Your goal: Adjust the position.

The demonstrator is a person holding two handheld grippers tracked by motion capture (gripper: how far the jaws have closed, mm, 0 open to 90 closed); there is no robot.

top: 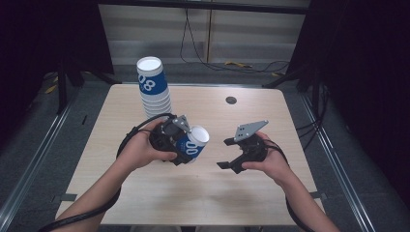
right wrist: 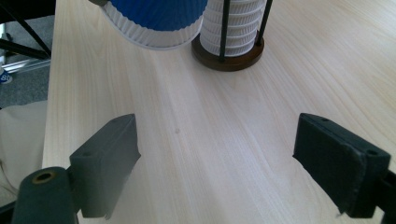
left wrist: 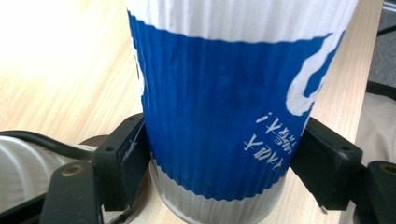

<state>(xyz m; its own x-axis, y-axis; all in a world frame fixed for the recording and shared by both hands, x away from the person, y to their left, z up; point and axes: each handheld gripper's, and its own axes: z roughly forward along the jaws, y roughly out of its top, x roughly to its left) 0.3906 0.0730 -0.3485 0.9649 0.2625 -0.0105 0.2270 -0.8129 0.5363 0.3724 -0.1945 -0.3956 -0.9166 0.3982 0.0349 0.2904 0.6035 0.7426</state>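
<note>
My left claw (top: 189, 145) is clamped on a blue-and-white cup (top: 193, 143), lifted just ahead of the cup stack (top: 153, 87). My right claw (top: 227, 153) gapes empty beside it; next, I judge, it takes the cup.

A pale wooden table (top: 145, 198) with a small dark round cable port (top: 231, 100) stands on grey flooring (top: 29, 130). Black drapes (top: 367, 72) flank a lighter back wall (top: 154, 34), down which cables (top: 193, 48) trail. Metal rails, possibly framing, run along both sides.
</note>
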